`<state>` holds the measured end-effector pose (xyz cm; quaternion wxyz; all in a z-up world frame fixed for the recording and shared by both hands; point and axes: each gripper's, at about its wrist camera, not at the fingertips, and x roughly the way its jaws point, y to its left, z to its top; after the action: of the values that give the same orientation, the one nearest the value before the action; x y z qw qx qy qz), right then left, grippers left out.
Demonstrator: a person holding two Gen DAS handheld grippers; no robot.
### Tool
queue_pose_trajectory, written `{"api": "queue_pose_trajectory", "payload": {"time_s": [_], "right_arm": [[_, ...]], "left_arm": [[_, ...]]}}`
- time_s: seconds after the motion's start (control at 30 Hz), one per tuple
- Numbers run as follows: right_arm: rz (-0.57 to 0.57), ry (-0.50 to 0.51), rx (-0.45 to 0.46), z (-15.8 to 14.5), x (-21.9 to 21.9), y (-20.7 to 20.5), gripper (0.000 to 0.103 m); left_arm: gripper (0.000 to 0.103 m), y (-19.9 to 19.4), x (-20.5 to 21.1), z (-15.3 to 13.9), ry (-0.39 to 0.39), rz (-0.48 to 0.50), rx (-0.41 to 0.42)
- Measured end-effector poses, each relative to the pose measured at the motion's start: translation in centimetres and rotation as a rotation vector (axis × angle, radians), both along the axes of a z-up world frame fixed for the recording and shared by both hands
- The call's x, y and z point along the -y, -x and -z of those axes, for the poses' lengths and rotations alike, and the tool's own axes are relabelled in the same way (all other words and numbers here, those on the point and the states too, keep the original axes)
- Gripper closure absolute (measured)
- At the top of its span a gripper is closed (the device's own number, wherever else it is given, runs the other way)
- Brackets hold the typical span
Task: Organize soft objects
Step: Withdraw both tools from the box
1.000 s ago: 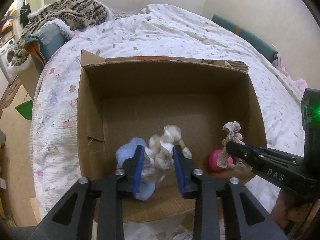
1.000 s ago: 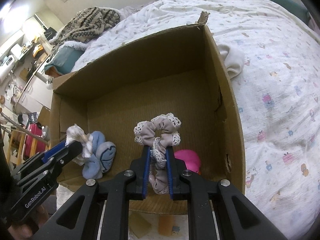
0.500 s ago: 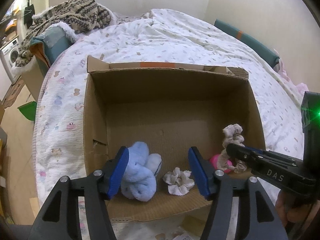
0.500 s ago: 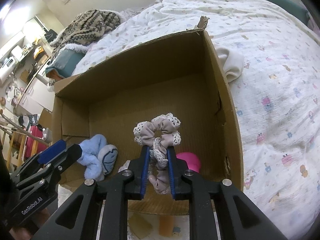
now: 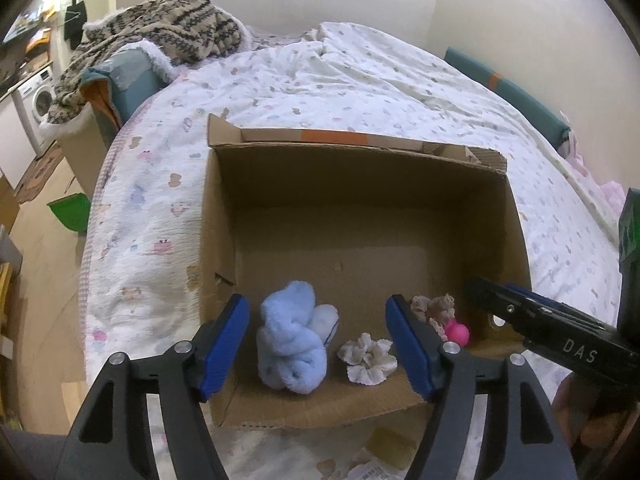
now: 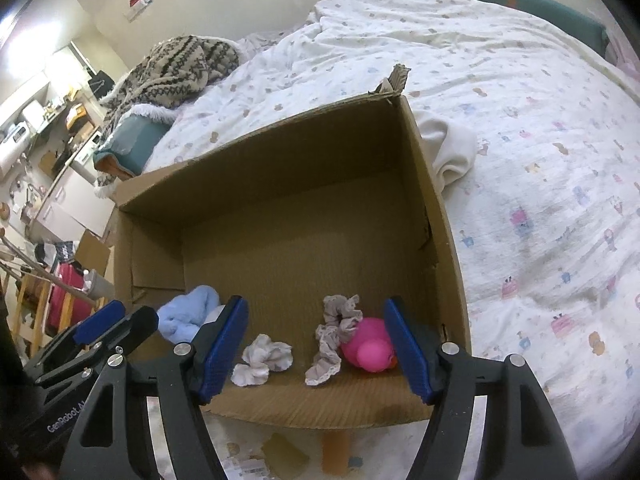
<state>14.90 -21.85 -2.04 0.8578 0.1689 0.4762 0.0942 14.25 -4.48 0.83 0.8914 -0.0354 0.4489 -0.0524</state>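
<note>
An open cardboard box sits on the bed. On its floor near the front lie a light blue plush, a white scrunchie, a beige lace scrunchie and a pink toy. My left gripper is open and empty above the box's front edge, over the plush and white scrunchie. My right gripper is open and empty over the beige scrunchie and pink toy; it also shows in the left wrist view.
The bed has a white patterned cover. A cream cloth lies beside the box's right wall. A knitted blanket on a teal cushion lies at the far left. Floor and furniture lie left of the bed.
Both grippers opened. The left let go of the white scrunchie, the right let go of the beige lace scrunchie; both now lie on the box floor. Both grippers pulled back a little.
</note>
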Motion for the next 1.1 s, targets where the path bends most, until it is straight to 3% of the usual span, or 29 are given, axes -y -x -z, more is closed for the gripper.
{"api": "queue_pose_trajectory", "payload": {"time_s": [0.47,1.1], "right_arm": [[0.006,0.008,0.014,-1.3,0.8,2.5,0.029],[0.001,0.015,-0.031,-1.0,0.6,7.4,0.029]], "left_arm": [[0.034,2.4,-0.7,-0.6,-0.069,-0.019,0.01],[0.034,6.7,-2.2,0.0,-0.043,-0.059,-0.032]]}}
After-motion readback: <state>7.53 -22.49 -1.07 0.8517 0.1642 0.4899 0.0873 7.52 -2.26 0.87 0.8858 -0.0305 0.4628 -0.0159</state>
